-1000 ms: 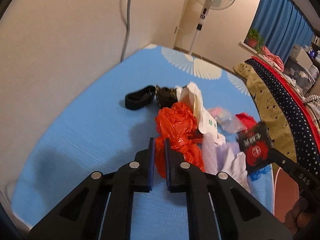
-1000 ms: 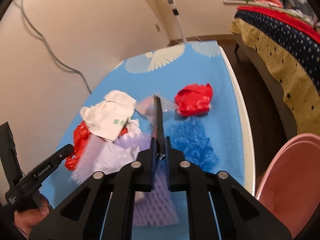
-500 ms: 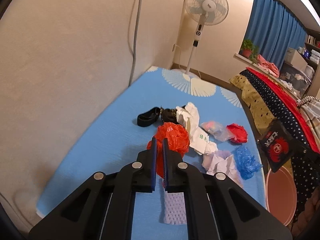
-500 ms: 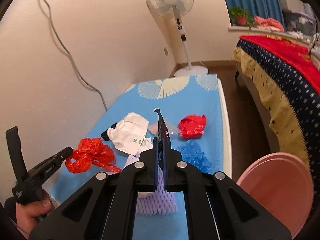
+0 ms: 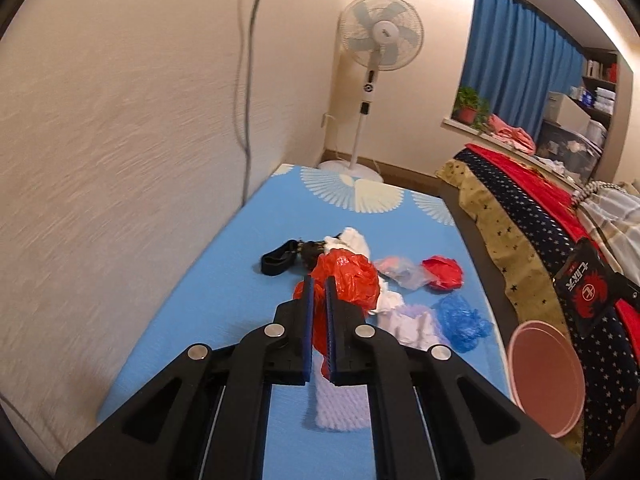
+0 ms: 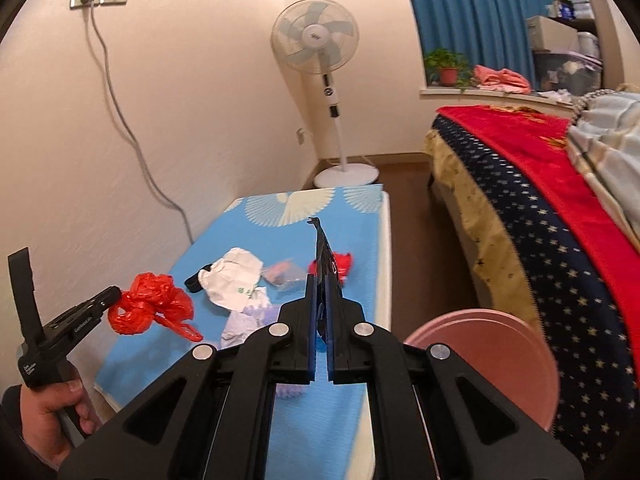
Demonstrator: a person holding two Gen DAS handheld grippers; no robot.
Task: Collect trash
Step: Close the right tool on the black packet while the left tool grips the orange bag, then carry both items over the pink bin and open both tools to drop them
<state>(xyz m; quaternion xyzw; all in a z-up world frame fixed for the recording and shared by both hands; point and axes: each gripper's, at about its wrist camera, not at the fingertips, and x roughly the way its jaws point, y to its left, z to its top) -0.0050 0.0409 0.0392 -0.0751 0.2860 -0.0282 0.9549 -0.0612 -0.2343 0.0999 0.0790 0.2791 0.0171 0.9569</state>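
In the left wrist view my left gripper (image 5: pixel 319 280) is shut on a crumpled orange-red plastic bag (image 5: pixel 352 280), lifted above the blue table mat (image 5: pixel 224 304). The right wrist view shows that same bag (image 6: pixel 152 308) hanging from the left gripper (image 6: pixel 106 300), clear of the mat. My right gripper (image 6: pixel 319 280) is shut on a flat black snack packet (image 6: pixel 325 252), seen edge-on and standing up between the pads. From the left wrist view the packet (image 5: pixel 584 288) shows a red emblem and hangs above a pink bin (image 5: pixel 546 372).
On the mat lie a black strap (image 5: pixel 278 260), white paper (image 5: pixel 352 240), a clear bag (image 5: pixel 398 270), red plastic (image 5: pixel 442 272), blue plastic (image 5: pixel 460 318) and white foam netting (image 5: pixel 340 400). The pink bin (image 6: pixel 480 356) stands on the floor between table and bed (image 6: pixel 540 208). A fan (image 6: pixel 316 36) stands behind.
Both grippers have risen and pulled back from the table. The orange-red bag and the black packet came up with them, off the pile.
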